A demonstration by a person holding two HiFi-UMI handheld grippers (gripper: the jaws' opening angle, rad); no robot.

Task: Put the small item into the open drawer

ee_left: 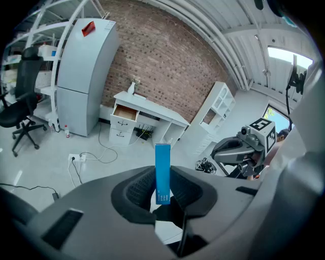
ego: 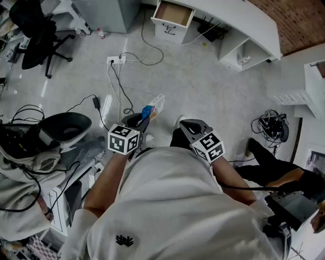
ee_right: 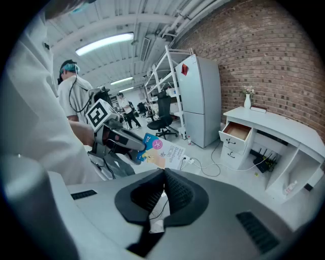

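My left gripper point(ee_left: 162, 190) is shut on a small flat box point(ee_left: 162, 172), blue on its edge and white with print on its face point(ee_right: 165, 151). The box sticks out past the jaws, and in the head view it point(ego: 153, 107) points forward over the floor from the left gripper point(ego: 136, 122). My right gripper point(ee_right: 163, 190) is shut with nothing between its pads; it point(ego: 192, 126) hovers to the right at the same height. The open drawer point(ego: 173, 13) is the top one of a white desk unit point(ego: 170, 31) far ahead; its inside point(ee_left: 125, 112) looks empty.
A white desk point(ego: 238, 20) runs along the brick wall. A power strip point(ego: 116, 60) and cables point(ego: 147, 56) lie on the floor between me and the drawer. A grey fridge point(ee_left: 84, 76) stands left of the desk, an office chair point(ego: 35, 38) further left. Another person point(ego: 284, 175) sits at my right.
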